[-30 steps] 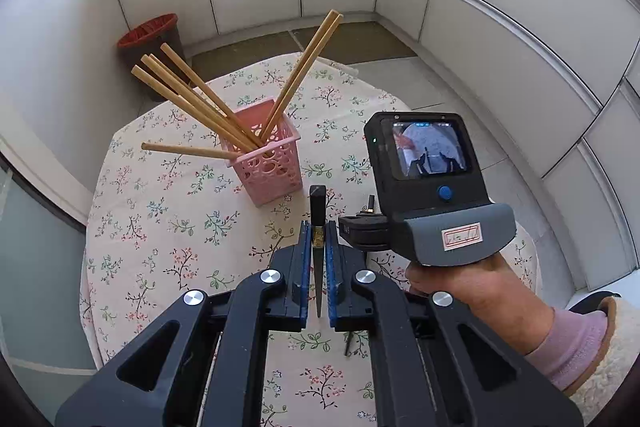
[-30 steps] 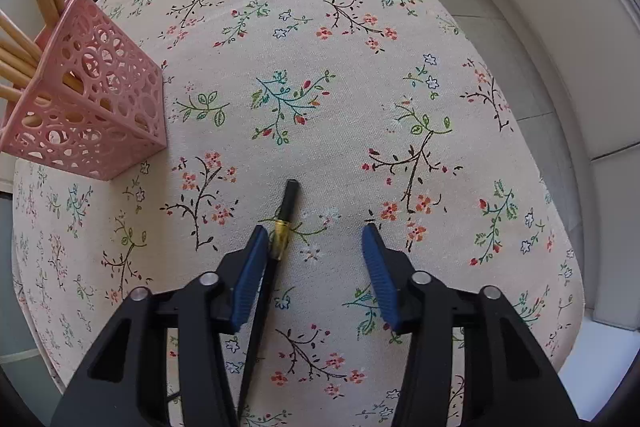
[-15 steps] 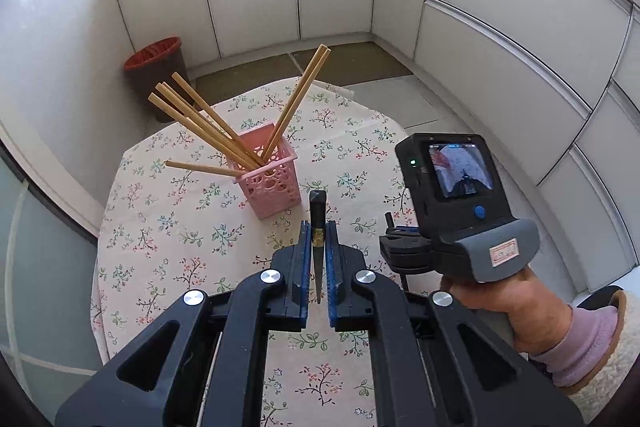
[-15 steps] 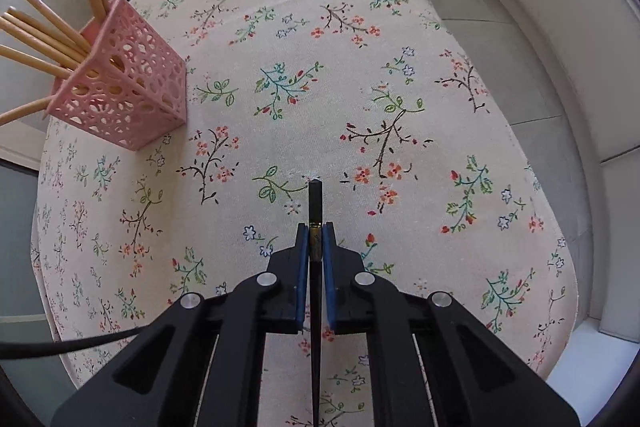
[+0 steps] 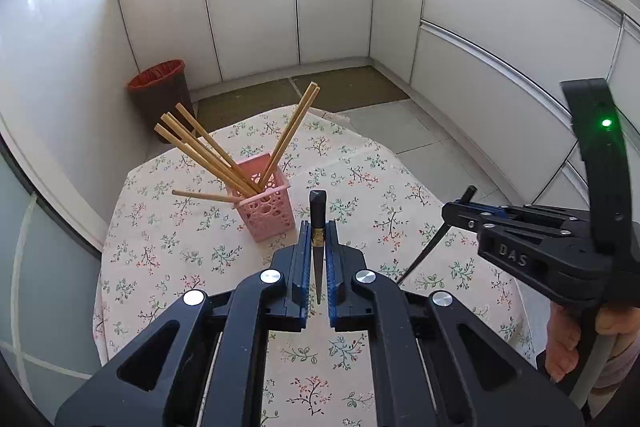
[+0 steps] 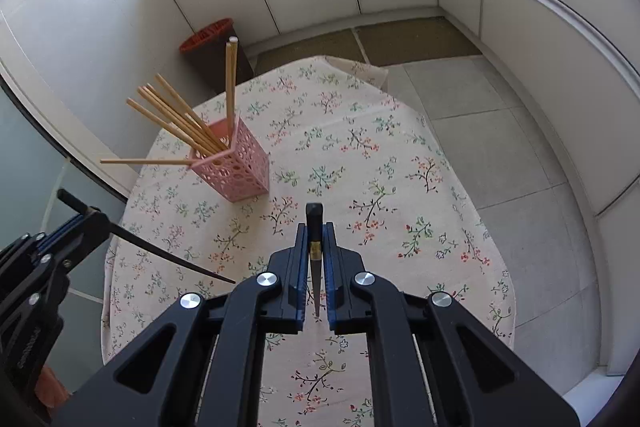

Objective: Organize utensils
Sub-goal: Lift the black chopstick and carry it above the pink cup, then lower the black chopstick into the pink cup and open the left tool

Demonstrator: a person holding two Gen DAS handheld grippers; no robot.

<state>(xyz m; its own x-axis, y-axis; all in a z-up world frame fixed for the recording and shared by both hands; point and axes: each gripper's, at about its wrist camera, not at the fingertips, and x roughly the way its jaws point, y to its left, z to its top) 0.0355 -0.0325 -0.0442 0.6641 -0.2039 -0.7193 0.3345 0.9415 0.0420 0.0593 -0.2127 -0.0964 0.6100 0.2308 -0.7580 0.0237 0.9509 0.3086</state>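
A pink perforated holder (image 5: pixel 264 205) (image 6: pixel 236 167) stands on the floral tablecloth with several wooden chopsticks (image 5: pixel 204 151) (image 6: pixel 176 117) leaning out of it. My left gripper (image 5: pixel 318 231) is shut on a black chopstick (image 5: pixel 318 223), thick end pointing forward, held above the table short of the holder. My right gripper (image 6: pixel 316 233) is shut on a second black chopstick (image 6: pixel 315 227), also above the cloth. Each gripper shows in the other's view: the right gripper (image 5: pixel 466 209) at the right with its black chopstick (image 5: pixel 424 255) slanting down, the left gripper (image 6: pixel 86 217) at the left.
The small round table (image 5: pixel 400 163) (image 6: pixel 400 131) sits in a kitchen corner with white cabinets. A red-rimmed bin (image 5: pixel 160 83) (image 6: pixel 208 39) stands on the floor behind it. A person's hand (image 5: pixel 564 343) grips the right tool's handle.
My right gripper closed on the black chopstick lying on the cloth and lifted it well clear of the table. My left gripper rose slightly, still gripping its chopstick.
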